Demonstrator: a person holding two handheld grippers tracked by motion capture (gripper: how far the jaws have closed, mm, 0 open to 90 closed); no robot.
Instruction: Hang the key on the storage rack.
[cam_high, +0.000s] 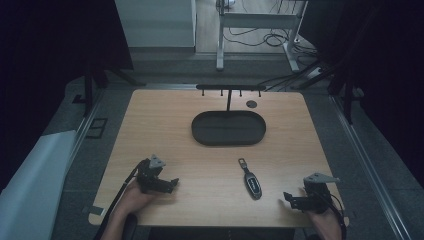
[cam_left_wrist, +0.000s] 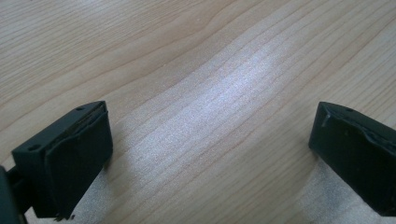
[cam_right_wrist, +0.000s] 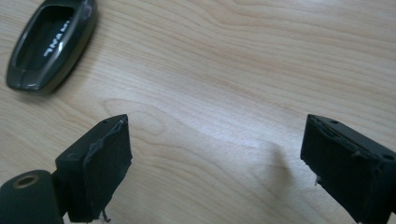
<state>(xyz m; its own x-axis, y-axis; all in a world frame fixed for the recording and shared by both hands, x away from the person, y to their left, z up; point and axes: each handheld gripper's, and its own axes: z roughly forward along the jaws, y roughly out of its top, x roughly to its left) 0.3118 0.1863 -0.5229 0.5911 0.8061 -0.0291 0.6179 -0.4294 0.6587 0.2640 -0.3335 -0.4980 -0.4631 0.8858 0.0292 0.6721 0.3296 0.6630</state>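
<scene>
right gripper (cam_high: 292, 199): jaws wide apart, nothing between; dark glossy oval key fob with metal ring (cam_high: 251, 181) lies just left of it, lettering readable in its own view (cam_right_wrist: 51, 44) | left gripper (cam_high: 167, 185): jaws apart over bare light wooden table (cam_left_wrist: 210, 93) | beyond both: black oval tray (cam_high: 229, 128); black hook rack (cam_high: 230, 89); nothing between fob and jaws

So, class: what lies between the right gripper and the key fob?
Nothing: in the high view, only bare table separates the open right gripper from the key fob.
</scene>
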